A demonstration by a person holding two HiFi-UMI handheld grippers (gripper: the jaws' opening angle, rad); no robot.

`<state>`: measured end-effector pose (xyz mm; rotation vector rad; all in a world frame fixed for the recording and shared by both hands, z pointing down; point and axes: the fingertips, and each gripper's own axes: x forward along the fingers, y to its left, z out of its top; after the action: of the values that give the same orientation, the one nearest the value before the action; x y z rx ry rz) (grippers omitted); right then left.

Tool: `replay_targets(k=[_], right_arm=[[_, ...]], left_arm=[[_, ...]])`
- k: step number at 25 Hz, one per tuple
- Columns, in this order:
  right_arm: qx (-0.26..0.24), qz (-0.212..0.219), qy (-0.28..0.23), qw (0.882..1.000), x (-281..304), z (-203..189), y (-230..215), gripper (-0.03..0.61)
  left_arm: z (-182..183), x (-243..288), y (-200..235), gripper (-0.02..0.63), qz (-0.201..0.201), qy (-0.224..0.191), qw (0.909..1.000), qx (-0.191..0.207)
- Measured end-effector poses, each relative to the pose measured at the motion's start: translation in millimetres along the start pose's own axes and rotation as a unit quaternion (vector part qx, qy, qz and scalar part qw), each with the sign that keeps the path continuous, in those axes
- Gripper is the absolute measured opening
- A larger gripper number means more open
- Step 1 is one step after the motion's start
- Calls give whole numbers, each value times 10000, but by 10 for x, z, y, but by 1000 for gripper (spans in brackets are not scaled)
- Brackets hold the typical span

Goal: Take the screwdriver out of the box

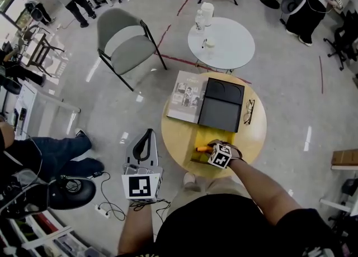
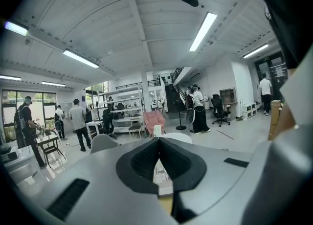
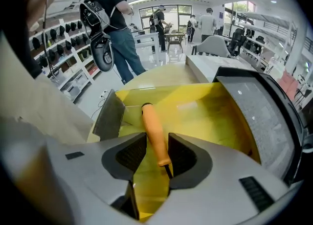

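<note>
An orange-handled screwdriver (image 3: 152, 131) lies in a shallow yellow box (image 3: 210, 116) on the round wooden table (image 1: 173, 133). My right gripper (image 3: 157, 146) points steeply down into the box, its jaws on either side of the handle. The handle leans on the right-hand pad and a narrow gap shows at the other. From the head view the screwdriver (image 1: 202, 149) peeks out just left of that gripper (image 1: 212, 150). My left gripper (image 1: 144, 141) hangs off the table's left side, shut and empty, and its pads meet in its own view (image 2: 159, 143).
A black case (image 1: 222, 105) lies just beyond the yellow box, with a magazine (image 1: 186, 95) to its left and glasses (image 1: 249, 110) to its right. Farther off stand a white round table (image 1: 224, 46) and a grey chair (image 1: 126, 43). People move around the room's edges.
</note>
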<state>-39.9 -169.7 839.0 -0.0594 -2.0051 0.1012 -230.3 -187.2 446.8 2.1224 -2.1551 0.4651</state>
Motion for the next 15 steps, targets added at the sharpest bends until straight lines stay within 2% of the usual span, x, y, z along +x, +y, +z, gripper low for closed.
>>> replay_targets(k=[4, 9, 12, 15], right_arm=[[15, -60, -56, 10000, 7, -11, -52, 114], [198, -48, -185, 9996, -74, -41, -7, 109], [560, -88, -566, 9968, -202, 68, 1, 109], [1041, -137, -907, 9903, -376, 171, -20, 109]], left_arm=[[-32, -39, -34, 14, -64, 6, 10000, 58], [-38, -58, -150, 14, -210, -46, 9998, -23], [-67, -44, -181, 14, -307, 31, 9995, 59], [-7, -6, -269, 14, -453, -66, 9989, 111]])
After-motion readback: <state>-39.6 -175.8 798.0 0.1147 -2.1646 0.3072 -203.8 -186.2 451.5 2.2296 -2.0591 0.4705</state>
